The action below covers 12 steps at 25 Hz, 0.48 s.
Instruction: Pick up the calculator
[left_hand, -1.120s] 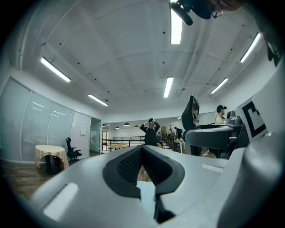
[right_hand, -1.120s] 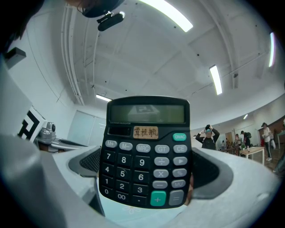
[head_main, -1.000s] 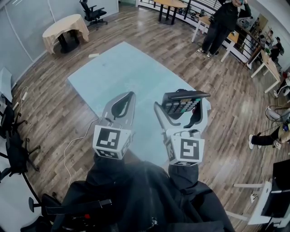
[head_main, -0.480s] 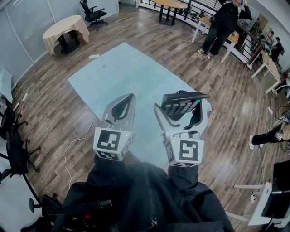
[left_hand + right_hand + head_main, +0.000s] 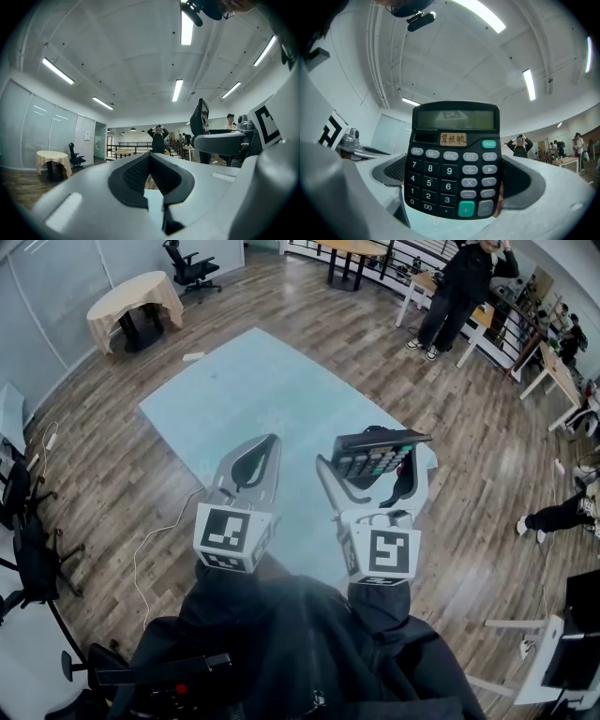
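Note:
A black calculator [image 5: 375,457] with grey keys and a green plus key is held up off the floor between the jaws of my right gripper [image 5: 373,474]. In the right gripper view the calculator [image 5: 454,161] faces the camera upright, gripped by its two sides, display on top. My left gripper [image 5: 251,463] hovers beside it to the left, jaws shut with nothing between them; in the left gripper view the left gripper [image 5: 151,180] points level across the room, and the calculator's edge [image 5: 200,117] shows at the right.
A pale blue mat [image 5: 253,399] lies on the wood floor below both grippers. A round cloth-covered table [image 5: 136,298] and office chairs stand far left. A person [image 5: 459,287] stands by desks at the far right.

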Each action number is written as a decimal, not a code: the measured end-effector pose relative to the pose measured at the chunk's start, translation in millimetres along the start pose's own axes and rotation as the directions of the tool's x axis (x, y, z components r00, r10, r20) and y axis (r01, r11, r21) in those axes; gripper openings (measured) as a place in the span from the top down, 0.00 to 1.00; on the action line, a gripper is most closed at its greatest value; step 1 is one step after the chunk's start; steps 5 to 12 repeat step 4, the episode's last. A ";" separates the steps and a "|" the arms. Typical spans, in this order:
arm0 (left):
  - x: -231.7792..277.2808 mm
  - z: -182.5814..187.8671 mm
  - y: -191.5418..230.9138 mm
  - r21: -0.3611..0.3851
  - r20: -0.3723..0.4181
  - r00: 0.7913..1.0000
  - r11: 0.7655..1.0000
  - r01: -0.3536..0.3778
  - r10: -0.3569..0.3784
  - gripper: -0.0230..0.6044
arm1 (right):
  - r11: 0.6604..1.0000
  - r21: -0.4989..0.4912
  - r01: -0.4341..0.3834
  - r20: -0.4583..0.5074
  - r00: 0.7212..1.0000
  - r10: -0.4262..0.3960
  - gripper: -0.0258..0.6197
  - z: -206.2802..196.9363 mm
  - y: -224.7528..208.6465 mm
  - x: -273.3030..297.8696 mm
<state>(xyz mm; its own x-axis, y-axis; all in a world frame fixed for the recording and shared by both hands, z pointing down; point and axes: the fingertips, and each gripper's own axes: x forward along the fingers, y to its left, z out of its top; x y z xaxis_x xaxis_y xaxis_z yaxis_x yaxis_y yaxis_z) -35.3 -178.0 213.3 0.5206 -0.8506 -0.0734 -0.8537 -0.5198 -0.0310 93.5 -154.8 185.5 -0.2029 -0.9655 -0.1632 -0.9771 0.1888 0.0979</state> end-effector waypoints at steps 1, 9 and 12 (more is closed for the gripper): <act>-0.4 -1.3 0.8 0.005 0.001 1.000 1.000 -0.003 0.003 0.97 | 1.000 0.001 0.001 -0.002 1.000 -0.001 0.04 -0.7 0.1 -0.4; -1.2 -3.8 0.6 0.011 0.003 1.000 1.000 -0.004 0.004 0.97 | 1.000 -0.002 0.002 -0.006 1.000 -0.002 0.04 -2.1 0.4 -1.7; -1.2 -3.8 0.6 0.011 0.003 1.000 1.000 -0.004 0.004 0.97 | 1.000 -0.002 0.002 -0.006 1.000 -0.002 0.04 -2.1 0.4 -1.7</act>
